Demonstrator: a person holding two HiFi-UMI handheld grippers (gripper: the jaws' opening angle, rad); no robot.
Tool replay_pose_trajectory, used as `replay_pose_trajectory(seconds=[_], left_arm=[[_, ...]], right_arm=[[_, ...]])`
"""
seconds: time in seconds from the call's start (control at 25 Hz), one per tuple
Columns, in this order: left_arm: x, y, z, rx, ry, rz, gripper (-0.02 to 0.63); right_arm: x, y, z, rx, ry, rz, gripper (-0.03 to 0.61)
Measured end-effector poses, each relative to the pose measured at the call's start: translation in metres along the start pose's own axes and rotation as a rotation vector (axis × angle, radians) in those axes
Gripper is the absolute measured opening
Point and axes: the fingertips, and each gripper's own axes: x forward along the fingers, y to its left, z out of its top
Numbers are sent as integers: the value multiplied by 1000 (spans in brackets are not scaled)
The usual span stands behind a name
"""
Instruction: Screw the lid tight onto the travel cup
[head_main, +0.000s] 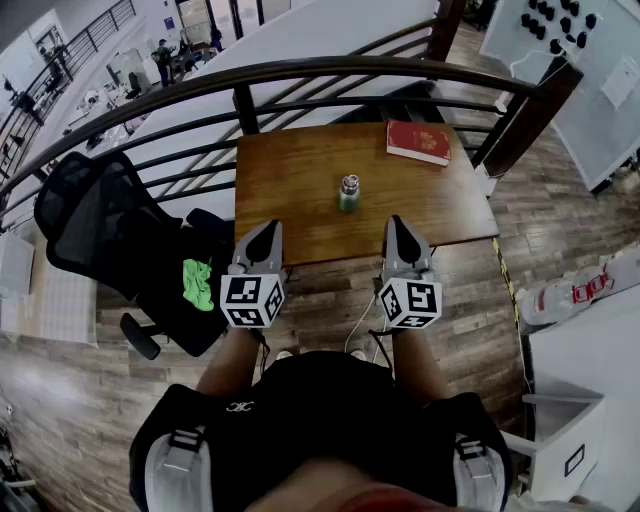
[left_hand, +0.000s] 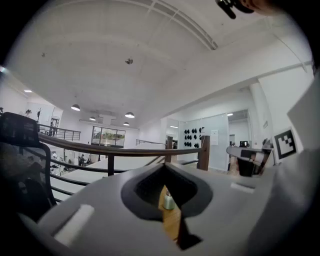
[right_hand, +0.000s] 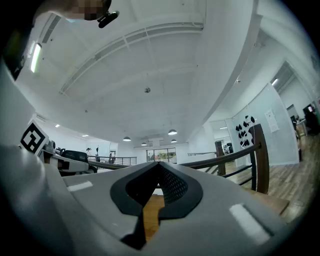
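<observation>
A small green travel cup (head_main: 348, 194) with a silver lid on top stands upright near the middle of the wooden table (head_main: 290, 180). My left gripper (head_main: 270, 231) hovers at the table's near edge, left of the cup, shut and empty. My right gripper (head_main: 396, 224) is level with it to the cup's right, also shut with nothing in it. In the left gripper view the cup (left_hand: 168, 200) shows small and far off through the gap under the closed left gripper (left_hand: 165, 167). In the right gripper view the right gripper (right_hand: 159, 164) frames only bare table (right_hand: 151, 210).
A red book (head_main: 419, 141) lies at the table's far right corner. A dark metal railing (head_main: 300, 72) runs behind the table. A black office chair (head_main: 110, 225) with a green cloth (head_main: 198, 283) stands to the left. A white box (head_main: 565, 440) sits on the floor at the right.
</observation>
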Motion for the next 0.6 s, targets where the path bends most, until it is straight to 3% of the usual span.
replay_pose_trajectory(seconds=[0.32, 0.6], left_arm=[[4, -16, 0, 12, 6, 30, 54], [6, -57, -10, 23, 14, 58, 54]], right_arm=[[-5, -19, 3, -11, 10, 23, 2], [-20, -45, 4, -12, 9, 68, 2]])
